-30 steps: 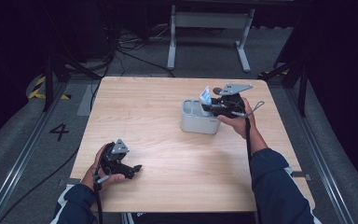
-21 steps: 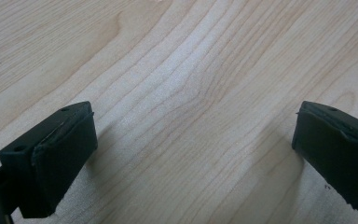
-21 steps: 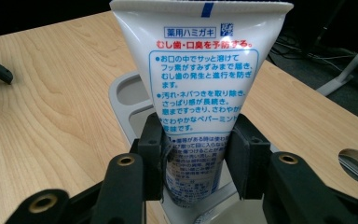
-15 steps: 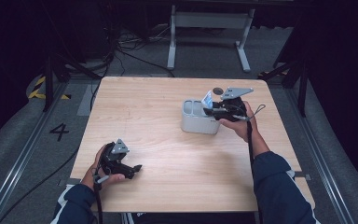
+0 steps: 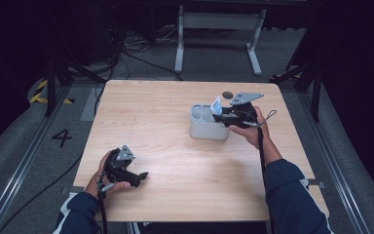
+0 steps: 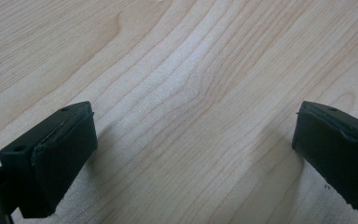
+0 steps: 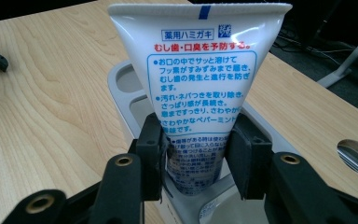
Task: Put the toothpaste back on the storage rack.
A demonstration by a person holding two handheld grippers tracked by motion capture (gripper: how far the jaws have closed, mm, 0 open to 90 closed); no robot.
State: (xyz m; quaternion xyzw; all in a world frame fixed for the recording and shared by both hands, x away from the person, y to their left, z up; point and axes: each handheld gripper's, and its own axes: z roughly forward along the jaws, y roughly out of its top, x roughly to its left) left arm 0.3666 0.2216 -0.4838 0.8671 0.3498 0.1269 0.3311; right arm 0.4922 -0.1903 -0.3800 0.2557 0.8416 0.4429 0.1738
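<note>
toothpaste tube (image 7: pixel 199 88) | upright between right claw (image 7: pixel 196 161) pads | over grey holder (image 5: pixel 205 127)

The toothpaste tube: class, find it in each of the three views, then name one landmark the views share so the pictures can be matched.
High view: the toothpaste tube stands right of centre, in the grey holder, at the right gripper.
Left gripper view: not in it; open jaws over the wooden table.
Right gripper view: centre, crimped end up, clamped between the jaws, over the holder.
Shared landmark: the wooden table top.
</note>
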